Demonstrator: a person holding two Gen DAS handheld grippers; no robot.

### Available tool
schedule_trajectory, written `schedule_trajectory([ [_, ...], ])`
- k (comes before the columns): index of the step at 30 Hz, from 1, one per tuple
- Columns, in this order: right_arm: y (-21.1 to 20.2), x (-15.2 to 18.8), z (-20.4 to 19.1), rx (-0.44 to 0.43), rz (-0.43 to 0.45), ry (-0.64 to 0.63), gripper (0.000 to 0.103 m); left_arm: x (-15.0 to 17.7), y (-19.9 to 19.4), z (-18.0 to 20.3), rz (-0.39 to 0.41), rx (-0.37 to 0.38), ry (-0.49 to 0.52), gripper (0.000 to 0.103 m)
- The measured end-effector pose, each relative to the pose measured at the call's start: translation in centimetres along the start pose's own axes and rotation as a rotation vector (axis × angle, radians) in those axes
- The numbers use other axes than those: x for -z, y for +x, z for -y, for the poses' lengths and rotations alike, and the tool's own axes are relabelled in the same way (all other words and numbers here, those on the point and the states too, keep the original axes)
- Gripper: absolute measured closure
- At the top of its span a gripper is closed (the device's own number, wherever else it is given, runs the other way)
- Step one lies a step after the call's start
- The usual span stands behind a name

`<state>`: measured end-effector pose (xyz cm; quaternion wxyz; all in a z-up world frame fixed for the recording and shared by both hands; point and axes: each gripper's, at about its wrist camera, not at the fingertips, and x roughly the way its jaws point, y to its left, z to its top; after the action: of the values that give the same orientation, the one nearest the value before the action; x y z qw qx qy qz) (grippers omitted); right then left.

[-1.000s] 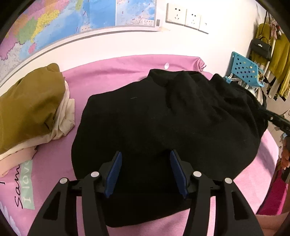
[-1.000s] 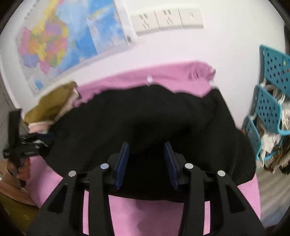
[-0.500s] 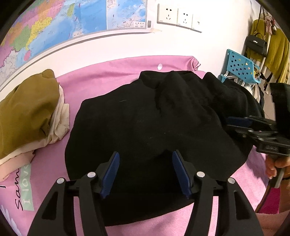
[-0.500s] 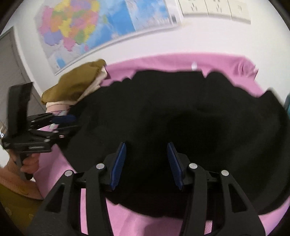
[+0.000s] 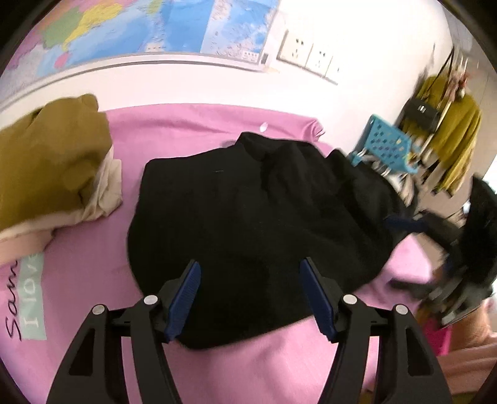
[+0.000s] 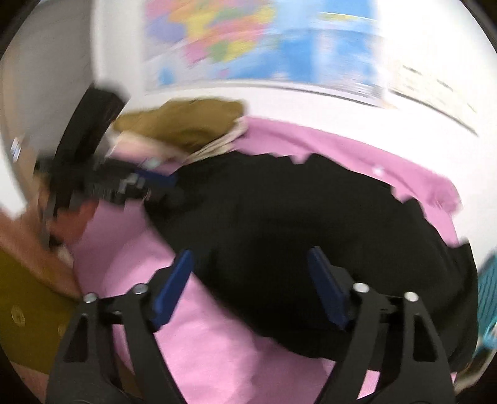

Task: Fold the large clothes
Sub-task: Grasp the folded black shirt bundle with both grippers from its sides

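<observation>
Both tongs are opening with nothing pinched: the left gripper (image 5: pixel 250 293) and right gripper (image 6: pixel 250 281) hang over the near edge of the black garment (image 5: pixel 254 211), which lies on the pink sheet (image 5: pixel 93 264). Left of the garment sits a folded pile (image 5: pixel 46 155); behind it, a wall map (image 5: pixel 139 28) and sockets (image 5: pixel 310 56)

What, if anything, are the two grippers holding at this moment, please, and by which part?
Nothing is held. The left gripper and right gripper are both opening, with no cloth pinched; the black garment lies loose on the pink sheet.
</observation>
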<state>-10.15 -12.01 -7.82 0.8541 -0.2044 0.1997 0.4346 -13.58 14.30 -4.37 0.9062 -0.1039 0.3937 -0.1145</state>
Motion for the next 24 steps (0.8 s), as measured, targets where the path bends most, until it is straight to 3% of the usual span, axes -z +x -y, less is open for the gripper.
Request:
schedule_trajectory([
  [4,3.5,0.2,-2.9,0.058,-0.104,-0.185,0.024,1.0,-1.8,-0.8,0.013,0.045,-0.016,0.037],
  [6,5.0,0.8,-4.1,0.142,-0.128,-0.298,0.023,1.8,-2.1,-1.2,-0.005,0.077,-0.034,0.037],
  [8,6.3,1.0,-4.6,0.197,-0.142,-0.348,0.028,2.7,-2.0,-1.5,-0.027,0.096,-0.052,0.037],
  [10,7.2,0.7,-4.2,0.197,-0.146,-0.327,0.053,3.3,-1.8,-1.9,-0.045,0.120,-0.071,0.037],
  [13,6.5,-0.8,-2.7,0.134,-0.109,-0.212,0.082,4.1,-1.4,-2.3,-0.066,0.168,-0.109,0.037],
  [15,5.0,-2.4,-1.4,0.111,-0.039,-0.112,0.088,4.2,-1.4,-2.3,-0.060,0.178,-0.110,0.037],
  [19,2.8,-6.5,0.3,0.089,0.090,0.021,0.090,3.3,-2.8,-2.6,0.006,0.191,-0.113,0.037],
  [21,2.4,-8.1,-0.8,0.053,0.140,0.018,0.090,2.6,-4.2,-2.9,0.059,0.175,-0.110,0.037],
  [24,3.5,-8.1,-3.5,-0.012,0.110,-0.056,0.091,2.4,-5.6,-3.5,0.101,0.156,-0.107,0.036],
])
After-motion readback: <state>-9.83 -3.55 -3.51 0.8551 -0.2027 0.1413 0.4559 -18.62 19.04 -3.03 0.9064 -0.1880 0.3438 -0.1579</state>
